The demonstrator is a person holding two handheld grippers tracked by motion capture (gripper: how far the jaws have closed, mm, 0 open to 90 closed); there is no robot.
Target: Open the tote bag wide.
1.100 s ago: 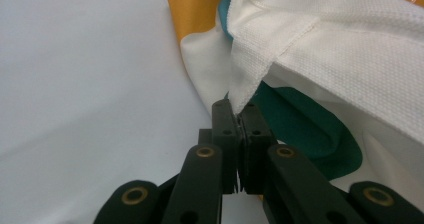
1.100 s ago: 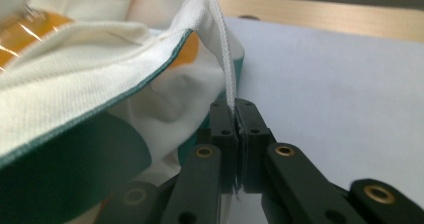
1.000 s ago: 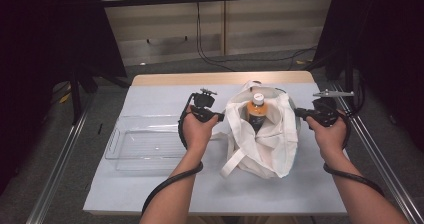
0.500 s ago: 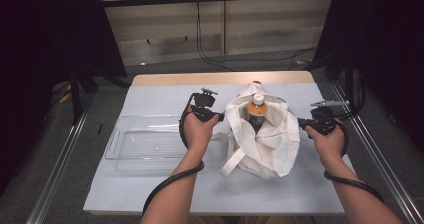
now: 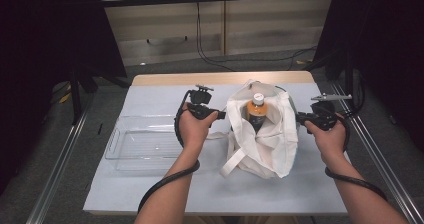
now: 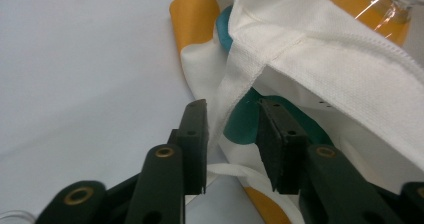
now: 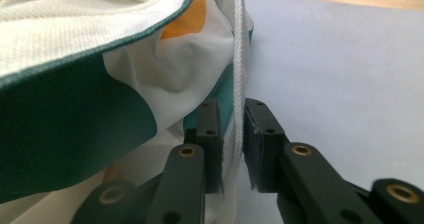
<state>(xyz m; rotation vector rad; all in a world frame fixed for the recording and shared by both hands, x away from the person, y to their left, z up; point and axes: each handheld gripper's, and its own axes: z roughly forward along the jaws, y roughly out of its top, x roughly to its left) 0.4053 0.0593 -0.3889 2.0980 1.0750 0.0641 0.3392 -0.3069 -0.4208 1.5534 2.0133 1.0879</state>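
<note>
Both jaws are just opening — left hand-held gripper (image 6: 231, 144) and right hand-held gripper (image 7: 232, 146) spread, letting go the tote bag's (image 5: 262, 139) edges; next, drawing clear.

Dark curtains (image 5: 45, 59), grey floor (image 5: 165, 66)

Right gripper (image 7: 231, 134): jaws have just been opening, now slightly apart. White strap (image 7: 236, 74) of the tote bag (image 7: 100, 69) hangs between them. Pale desk (image 7: 340, 69) beyond.
</note>
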